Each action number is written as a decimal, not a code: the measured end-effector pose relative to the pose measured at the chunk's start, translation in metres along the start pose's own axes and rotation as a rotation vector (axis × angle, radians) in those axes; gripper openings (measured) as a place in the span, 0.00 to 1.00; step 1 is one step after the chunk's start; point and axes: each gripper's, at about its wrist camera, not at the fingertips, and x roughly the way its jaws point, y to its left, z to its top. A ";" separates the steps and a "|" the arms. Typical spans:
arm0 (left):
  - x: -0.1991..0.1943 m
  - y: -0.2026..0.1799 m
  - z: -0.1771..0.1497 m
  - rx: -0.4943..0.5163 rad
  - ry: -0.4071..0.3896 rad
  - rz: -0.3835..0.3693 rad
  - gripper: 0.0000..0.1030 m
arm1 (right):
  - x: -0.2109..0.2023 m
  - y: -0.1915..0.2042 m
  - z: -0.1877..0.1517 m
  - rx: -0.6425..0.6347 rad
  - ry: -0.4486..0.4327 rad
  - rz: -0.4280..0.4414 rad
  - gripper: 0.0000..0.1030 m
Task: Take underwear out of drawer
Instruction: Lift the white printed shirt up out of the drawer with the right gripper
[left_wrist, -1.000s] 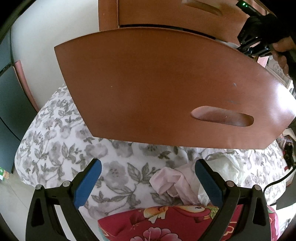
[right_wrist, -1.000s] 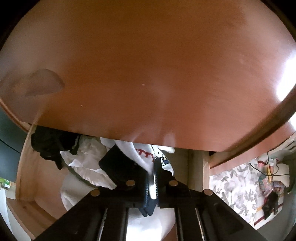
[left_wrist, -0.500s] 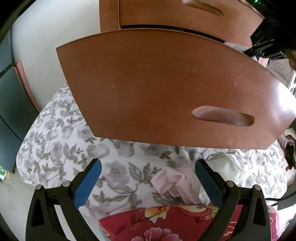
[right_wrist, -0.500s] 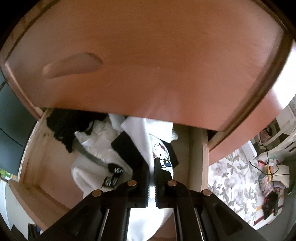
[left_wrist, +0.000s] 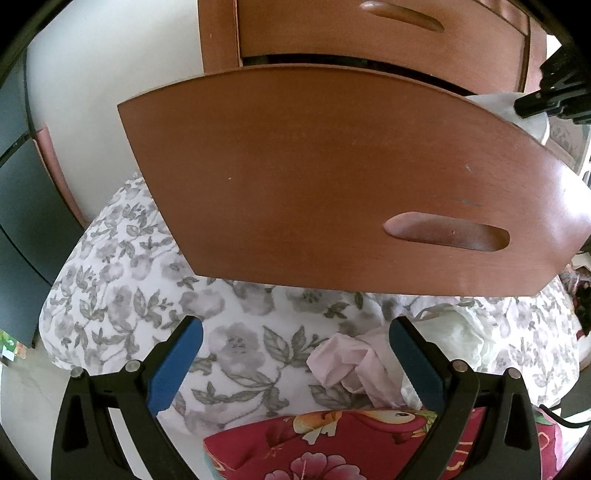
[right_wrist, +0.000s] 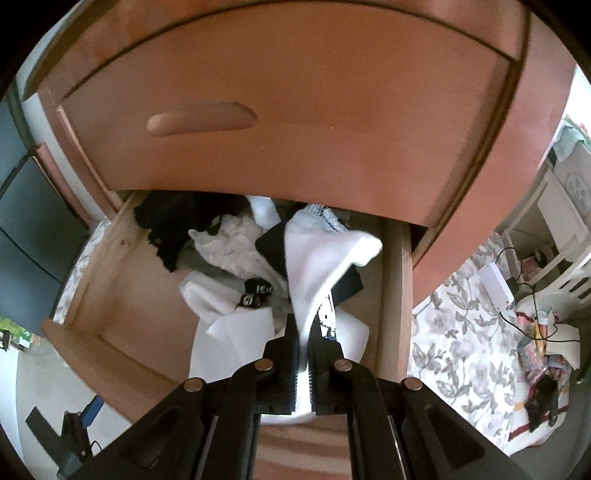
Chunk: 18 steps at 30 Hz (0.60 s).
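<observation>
Lifting the white underwear (right_wrist: 317, 258) from the drawer (right_wrist: 122, 280)
Keep your right gripper (right_wrist: 303, 354) clamped on it; left gripper (left_wrist: 295, 354) waits open, so lift clear of the rim

white underwear (right_wrist: 317, 266), reddish-brown drawer (left_wrist: 332, 177), grey floral bedding (left_wrist: 236, 332), perhaps pink cloth (left_wrist: 343, 363)

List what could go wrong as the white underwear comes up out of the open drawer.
1. The right tongs pinch only a thin fold of the white underwear; it may slip free.
2. The loose end hangs just under the closed drawer front above and could catch on its lower edge.
3. The garment drapes over the dark and white clothes in the drawer, so it may drag some out with it.
</observation>
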 end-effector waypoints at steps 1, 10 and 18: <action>0.000 0.000 0.000 0.001 0.001 0.001 0.98 | -0.004 0.000 -0.002 0.000 -0.002 0.006 0.04; 0.001 -0.002 0.000 0.010 0.000 0.018 0.98 | -0.035 0.001 -0.012 0.007 -0.038 0.041 0.04; 0.002 -0.003 0.000 0.019 0.007 0.034 0.98 | -0.066 0.003 -0.018 0.010 -0.084 0.073 0.04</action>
